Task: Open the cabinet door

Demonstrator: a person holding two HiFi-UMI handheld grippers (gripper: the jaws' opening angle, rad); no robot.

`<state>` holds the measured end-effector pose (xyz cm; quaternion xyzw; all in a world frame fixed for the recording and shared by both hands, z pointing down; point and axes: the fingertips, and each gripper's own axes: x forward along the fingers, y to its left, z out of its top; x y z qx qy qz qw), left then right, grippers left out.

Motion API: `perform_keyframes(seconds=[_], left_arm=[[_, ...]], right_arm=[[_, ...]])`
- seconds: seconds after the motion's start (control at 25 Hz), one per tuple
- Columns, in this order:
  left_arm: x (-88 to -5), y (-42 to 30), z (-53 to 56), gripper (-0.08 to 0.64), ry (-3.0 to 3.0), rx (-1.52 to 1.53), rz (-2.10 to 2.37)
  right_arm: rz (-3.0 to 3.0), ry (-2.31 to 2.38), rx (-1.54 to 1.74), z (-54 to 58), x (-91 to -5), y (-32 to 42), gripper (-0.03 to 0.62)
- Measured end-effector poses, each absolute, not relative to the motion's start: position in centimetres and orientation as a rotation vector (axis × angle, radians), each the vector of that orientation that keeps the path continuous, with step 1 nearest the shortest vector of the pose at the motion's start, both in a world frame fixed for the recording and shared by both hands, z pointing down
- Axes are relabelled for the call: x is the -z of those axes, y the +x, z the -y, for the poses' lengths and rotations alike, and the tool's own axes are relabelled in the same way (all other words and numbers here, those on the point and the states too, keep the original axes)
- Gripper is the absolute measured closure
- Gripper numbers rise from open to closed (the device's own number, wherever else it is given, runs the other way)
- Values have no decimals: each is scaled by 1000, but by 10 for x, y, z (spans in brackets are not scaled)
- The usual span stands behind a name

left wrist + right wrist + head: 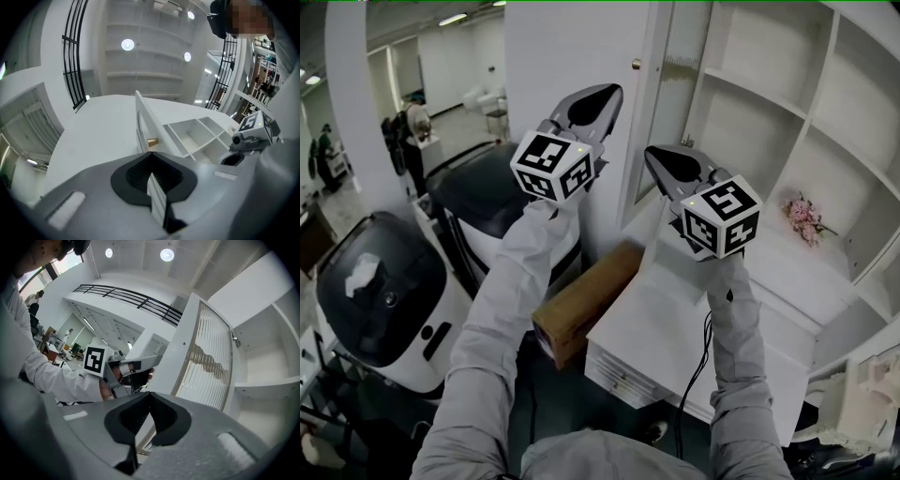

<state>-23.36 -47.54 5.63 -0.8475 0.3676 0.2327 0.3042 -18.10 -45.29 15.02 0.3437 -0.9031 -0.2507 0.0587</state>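
The white cabinet [787, 112] has its door [661, 103] swung out toward me, a ribbed glass panel in a white frame with a small knob [636, 64] on its outer face. My left gripper [607, 94] is shut and empty, left of the door edge and below the knob. My right gripper [653, 155] is also shut and empty, just in front of the door's lower part. The left gripper view shows the door edge [144, 119], the brass knob [152, 141] just beyond my left gripper [150, 155] and the bare shelves [197, 133]. In the right gripper view, my right gripper [150, 394] faces the ribbed glass [206, 352].
Pink flowers [804, 217] lie on a cabinet shelf. A white low unit [675, 328] stands below, with a cardboard box [586, 300] leaning at its left. Two black-and-white machines [380, 291] stand at the left. People [411, 131] are far off at the back left.
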Motion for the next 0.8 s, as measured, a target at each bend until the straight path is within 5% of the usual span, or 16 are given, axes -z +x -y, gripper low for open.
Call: perform_keyframes(seconds=[0.8], left_arm=[[-114,-177,419,554,-2182,-416,-1037]], right_arm=[[2579,1441,652,394,-159,-45,588]])
